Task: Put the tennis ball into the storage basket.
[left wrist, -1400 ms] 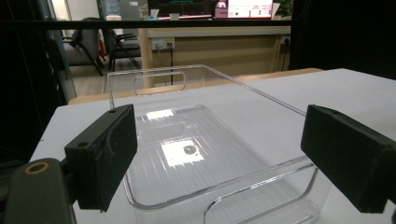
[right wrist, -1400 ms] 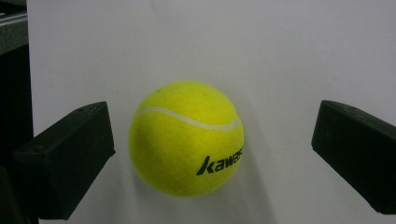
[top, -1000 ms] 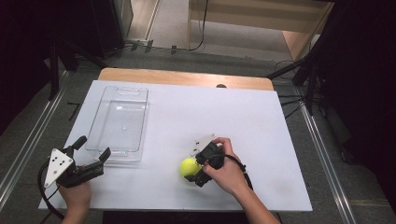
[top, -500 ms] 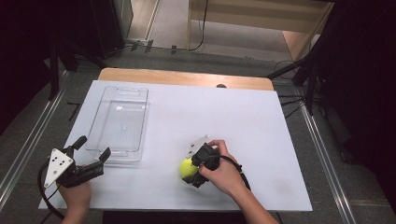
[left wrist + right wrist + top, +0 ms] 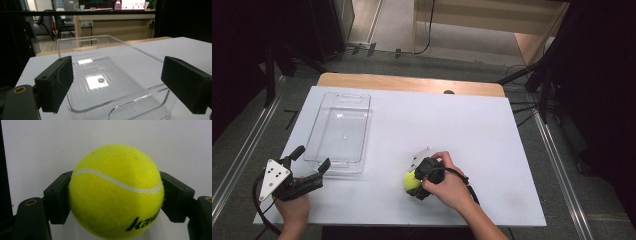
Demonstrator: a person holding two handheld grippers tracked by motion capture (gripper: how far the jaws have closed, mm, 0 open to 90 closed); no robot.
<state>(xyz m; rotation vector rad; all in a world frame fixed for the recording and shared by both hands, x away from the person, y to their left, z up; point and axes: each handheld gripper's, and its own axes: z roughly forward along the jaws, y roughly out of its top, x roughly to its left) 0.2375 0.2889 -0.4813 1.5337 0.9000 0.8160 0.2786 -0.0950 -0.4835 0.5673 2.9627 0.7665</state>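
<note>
At lower centre, the right gripper (image 5: 414,184) is clamping a yellow tennis ball (image 5: 412,180) between its fingers. At lower left, the left gripper (image 5: 310,167) is waiting with fingers wide apart and empty, facing the empty clear plastic tray (image 5: 339,127); the ball is probably going there.

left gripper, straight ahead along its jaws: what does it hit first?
Most likely the clear plastic tray. The left gripper is open, its jaws pointing at the tray's near wall with the handle cutout, so that wall would meet it first. The tray looks empty. How much gap remains is hard to judge.

Yellow tennis ball (image 5: 116,191), white seam, black lettering; clear tray (image 5: 339,131).
</note>
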